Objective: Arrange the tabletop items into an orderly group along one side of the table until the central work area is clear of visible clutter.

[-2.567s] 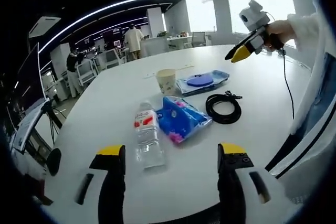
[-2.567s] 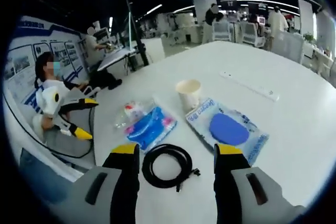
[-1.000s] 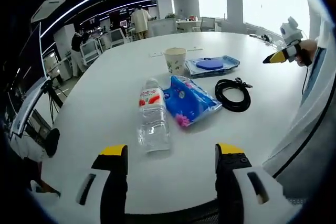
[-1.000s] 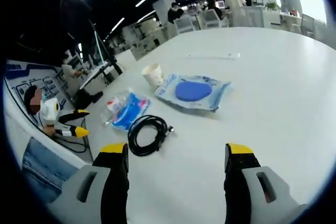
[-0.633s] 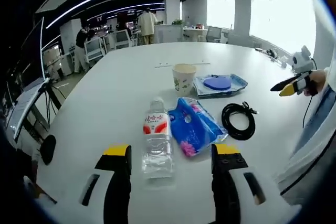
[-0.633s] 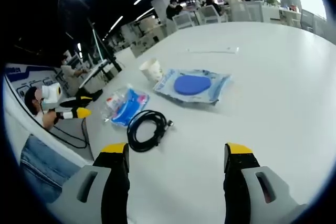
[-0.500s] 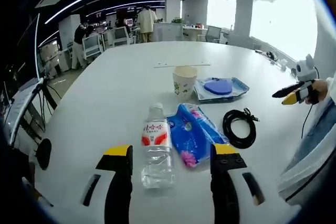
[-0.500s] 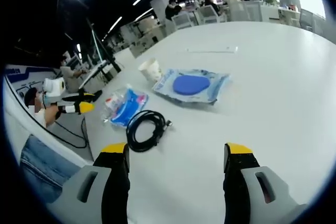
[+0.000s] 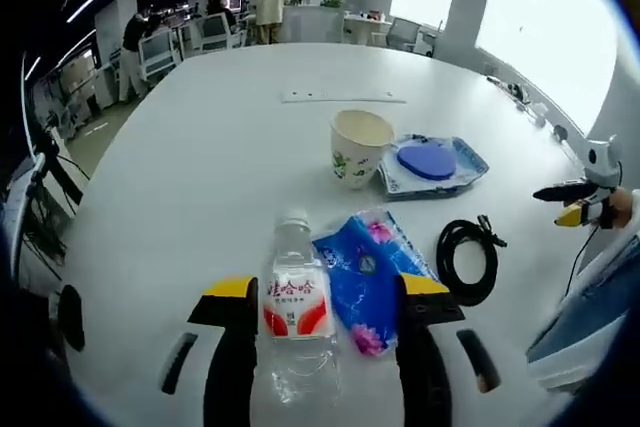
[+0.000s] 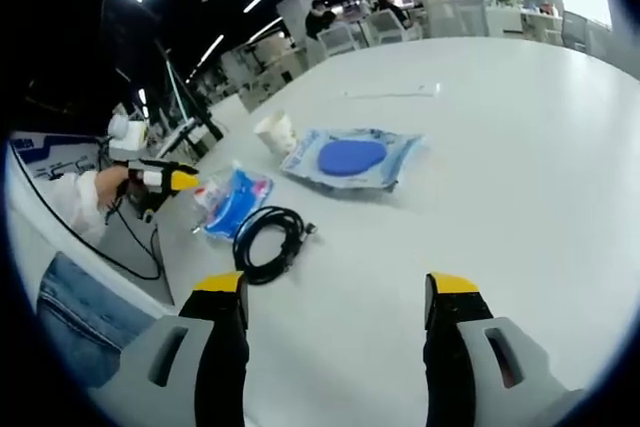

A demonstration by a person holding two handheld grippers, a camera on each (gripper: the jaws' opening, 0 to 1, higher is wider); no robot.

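A clear water bottle with a red label lies on the white table, between the wide-apart jaws of my open left gripper. Right of it lies a blue flowered pack, then a black cable coil. Farther off stand a paper cup and a clear bag with a blue disc. My right gripper hangs open over bare table, with the cable coil, blue pack, cup and disc bag ahead to its left. The left gripper shows there beside the pack.
A thin white strip lies on the far part of the table. The right gripper, held in a hand, hovers off the table's right edge. Desks, chairs and several people fill the room behind. Much bare tabletop lies to the right.
My left gripper has moved forward and down, so the bottle now lies between its jaws. In the right gripper view the left gripper has come closer to the blue pack.
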